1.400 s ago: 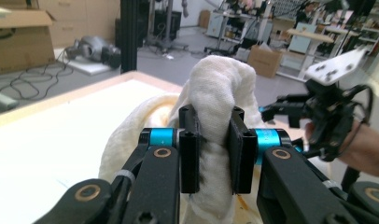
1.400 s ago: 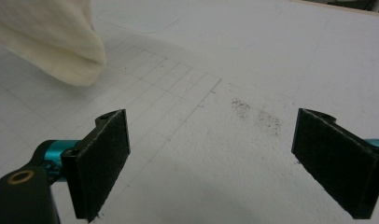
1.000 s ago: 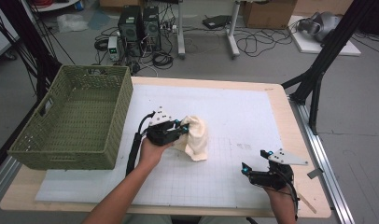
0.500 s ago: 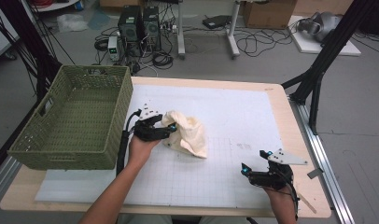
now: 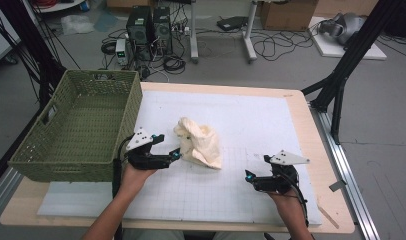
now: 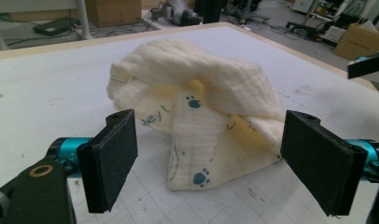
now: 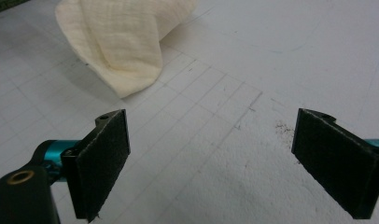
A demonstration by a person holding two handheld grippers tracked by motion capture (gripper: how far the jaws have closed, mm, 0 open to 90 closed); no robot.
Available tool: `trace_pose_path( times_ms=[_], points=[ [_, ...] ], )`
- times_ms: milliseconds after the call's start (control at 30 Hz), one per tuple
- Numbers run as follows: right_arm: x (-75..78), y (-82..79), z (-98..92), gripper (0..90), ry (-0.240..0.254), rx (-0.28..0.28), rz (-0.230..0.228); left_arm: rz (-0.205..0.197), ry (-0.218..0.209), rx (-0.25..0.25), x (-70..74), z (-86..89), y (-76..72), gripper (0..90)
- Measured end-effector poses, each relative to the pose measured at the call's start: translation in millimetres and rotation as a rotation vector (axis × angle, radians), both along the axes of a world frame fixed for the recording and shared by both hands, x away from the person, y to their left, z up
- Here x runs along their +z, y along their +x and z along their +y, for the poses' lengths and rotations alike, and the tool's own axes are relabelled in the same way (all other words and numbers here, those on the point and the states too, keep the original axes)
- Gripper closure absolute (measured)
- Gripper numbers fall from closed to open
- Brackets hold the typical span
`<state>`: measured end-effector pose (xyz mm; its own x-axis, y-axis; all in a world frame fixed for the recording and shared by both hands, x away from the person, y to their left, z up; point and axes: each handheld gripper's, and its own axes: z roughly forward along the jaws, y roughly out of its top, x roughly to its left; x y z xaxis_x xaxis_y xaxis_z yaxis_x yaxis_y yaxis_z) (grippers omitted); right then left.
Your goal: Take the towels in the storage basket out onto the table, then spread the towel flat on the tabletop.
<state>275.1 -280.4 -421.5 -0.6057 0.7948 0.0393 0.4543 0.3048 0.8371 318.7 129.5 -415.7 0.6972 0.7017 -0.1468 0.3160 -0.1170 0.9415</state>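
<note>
High view: I have the left hand-held gripper (image 5: 175, 155) low over the white gridded mat (image 5: 251, 120) of the counter (image 5: 311, 150), its tips just beside the near-left edge of a crumpled cream muslin cloth (image 5: 198, 145) – the cloth lies heaped near the middle of the mat, to the right of the green woven basket (image 5: 76, 130) that stands at the counter's left end. Left gripper view: my left hand-held gripper (image 6: 215, 163) has its jaws standing wide apart; they have just been opening, and the cloth (image 6: 201, 121) sits on the mat ahead of them, free of both pads, folded over itself with small blue paw prints showing on its lower layer. The cloth rests wholly on the mat and outside the basket. High view again: my right hand-held gripper (image 5: 248, 176) sits low over the near-right part of the mat, well apart from the cloth, pointing left. Right gripper view: the right hand-held gripper (image 7: 211, 163) also has its jaws spread – nothing but bare gridded mat between them – and the cloth (image 7: 122, 37) lies farther off toward the upper left of that picture.
</note>
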Motion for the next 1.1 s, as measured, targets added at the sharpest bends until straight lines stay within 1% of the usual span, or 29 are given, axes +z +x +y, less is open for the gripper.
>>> trace_pose_path(
  times_ms=[33, 100, 167, 233, 367, 467, 533, 733, 900, 1000, 1033, 1100],
  points=[
    [-1.0, 1.1, 2.2, 10.6, -0.005, -0.001, -0.001, 0.002, 0.001, 0.000, -1.2, 0.2, -0.8, 19.2],
    [-2.9, 0.2, 4.6, 10.6, -0.014, 0.007, -0.016, -0.011, -0.010, 0.008, -4.6, 1.6, -2.3, 19.5],
    [-2.8, -1.2, 5.6, 10.6, -0.020, 0.011, -0.023, -0.009, -0.011, 0.009, -8.3, 3.2, -3.4, 20.1],
    [-1.7, -2.2, 3.4, 10.7, -0.009, 0.005, -0.034, -0.008, -0.009, 0.013, -10.7, 3.7, -4.6, 20.5],
    [-0.6, -2.9, -1.3, 10.6, 0.026, -0.017, -0.038, -0.011, -0.008, 0.009, -10.2, 3.3, -5.7, 20.6],
    [-1.6, -1.8, -2.9, 10.6, 0.043, -0.026, -0.016, -0.012, -0.008, 0.015, -10.9, 4.5, -5.5, 21.1],
    [-1.8, -1.8, -3.2, 10.6, 0.039, -0.027, -0.022, -0.007, -0.010, 0.020, -11.3, 5.2, -5.6, 21.2],
    [-1.3, -2.9, -2.6, 10.6, 0.024, -0.019, -0.039, -0.014, -0.009, 0.026, -11.3, 5.0, -6.4, 22.5],
    [-2.3, -2.5, -3.5, 10.6, 0.026, -0.024, -0.030, -0.007, -0.003, 0.019, -12.7, 3.3, -4.8, 22.5],
    [-1.9, -2.7, -2.5, 10.6, 0.020, -0.008, -0.032, -0.008, -0.005, 0.020, -12.7, 3.0, -4.8, 22.5],
    [-1.6, -2.1, -1.4, 10.6, 0.016, 0.001, -0.033, -0.008, -0.003, 0.022, -12.6, 3.4, -4.8, 22.5],
    [-0.7, -2.2, 1.5, 10.6, -0.002, -0.005, -0.040, -0.007, -0.006, 0.024, -12.7, 4.3, -4.4, 22.5]
  ],
)
